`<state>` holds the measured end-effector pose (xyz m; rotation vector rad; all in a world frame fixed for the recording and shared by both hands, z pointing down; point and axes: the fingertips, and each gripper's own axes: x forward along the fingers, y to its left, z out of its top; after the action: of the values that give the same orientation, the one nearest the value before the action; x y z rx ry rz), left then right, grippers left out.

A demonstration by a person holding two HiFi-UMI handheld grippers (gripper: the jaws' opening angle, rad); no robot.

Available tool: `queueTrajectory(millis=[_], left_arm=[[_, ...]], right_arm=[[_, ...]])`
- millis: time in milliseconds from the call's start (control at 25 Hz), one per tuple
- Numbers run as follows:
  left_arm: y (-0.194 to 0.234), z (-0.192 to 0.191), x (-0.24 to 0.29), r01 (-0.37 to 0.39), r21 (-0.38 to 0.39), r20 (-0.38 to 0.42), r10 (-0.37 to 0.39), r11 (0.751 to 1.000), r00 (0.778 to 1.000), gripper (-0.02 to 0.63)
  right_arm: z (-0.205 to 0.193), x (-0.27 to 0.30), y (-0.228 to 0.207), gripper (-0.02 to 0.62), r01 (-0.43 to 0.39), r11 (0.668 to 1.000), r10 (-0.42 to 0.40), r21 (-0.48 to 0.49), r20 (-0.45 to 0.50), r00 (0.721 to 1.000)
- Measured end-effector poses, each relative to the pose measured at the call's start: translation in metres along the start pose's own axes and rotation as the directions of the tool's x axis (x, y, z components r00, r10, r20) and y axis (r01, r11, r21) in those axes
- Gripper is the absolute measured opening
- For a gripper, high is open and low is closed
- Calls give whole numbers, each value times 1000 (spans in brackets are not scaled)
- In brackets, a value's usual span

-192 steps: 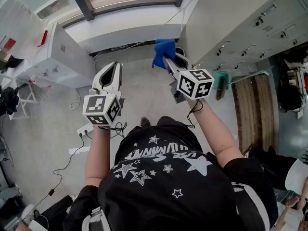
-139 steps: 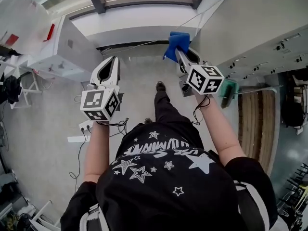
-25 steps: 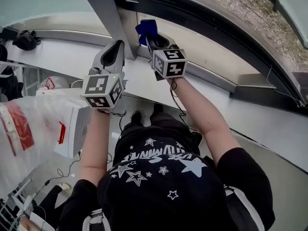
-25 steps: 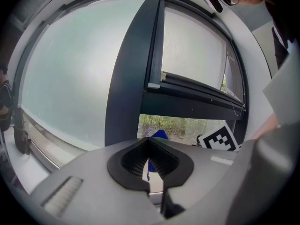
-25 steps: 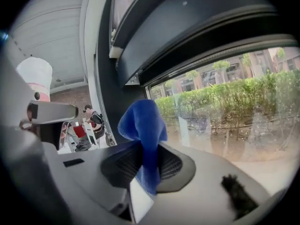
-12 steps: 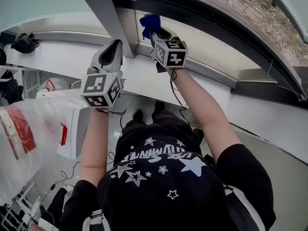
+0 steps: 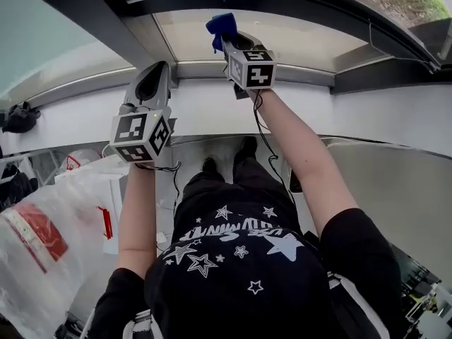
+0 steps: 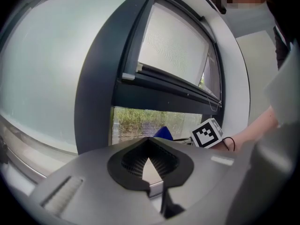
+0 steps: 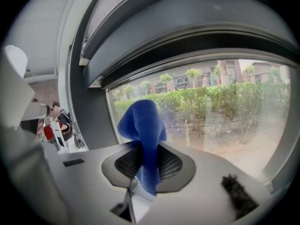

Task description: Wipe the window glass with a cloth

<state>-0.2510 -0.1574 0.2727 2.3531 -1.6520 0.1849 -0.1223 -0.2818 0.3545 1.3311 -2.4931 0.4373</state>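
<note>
The lower window glass [image 7: 304, 41] spans the far side of the scene, a wide pane whose long axis runs left to right, with hedges showing through it in the right gripper view [image 9: 220, 107]. A dark frame post [image 7: 78, 23] bounds it on the left, and a white sill [image 7: 212, 111] runs along below it.

The right gripper [image 7: 223, 39] is the nearer tool. It points straight at the pane, its jaws clamped on the blue cloth [image 7: 224, 25], which stands up from the jaw tips [image 9: 142, 125] between gripper and glass. Whether the cloth touches the pane I cannot tell.

The left gripper [image 7: 159, 69] hangs back to the left, over the sill and aimed toward the post, jaws together on nothing [image 8: 149, 144]. Nothing stands between cloth and glass, so the wipe probably needs only a short push forward. The post limits travel leftward.
</note>
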Motion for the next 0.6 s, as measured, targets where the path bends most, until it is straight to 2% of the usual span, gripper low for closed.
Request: queueTrajectory(millis=[240,440,600], left_arm=[[-41,-8,18,71,33,-36,-70,997,997,9],[-87,-4,45,78,55,-41,-76,995,996,9],[-138,-5,73,81,32,-46,-80,996,996,9]], right_arm=[[-4,-40,-59,74,87,996,-88,35,33,996],[-2,-73,-117,75,108,992,-112,69,57,992],[-7,-104,-172,74,114,990,-118,77,47,992]])
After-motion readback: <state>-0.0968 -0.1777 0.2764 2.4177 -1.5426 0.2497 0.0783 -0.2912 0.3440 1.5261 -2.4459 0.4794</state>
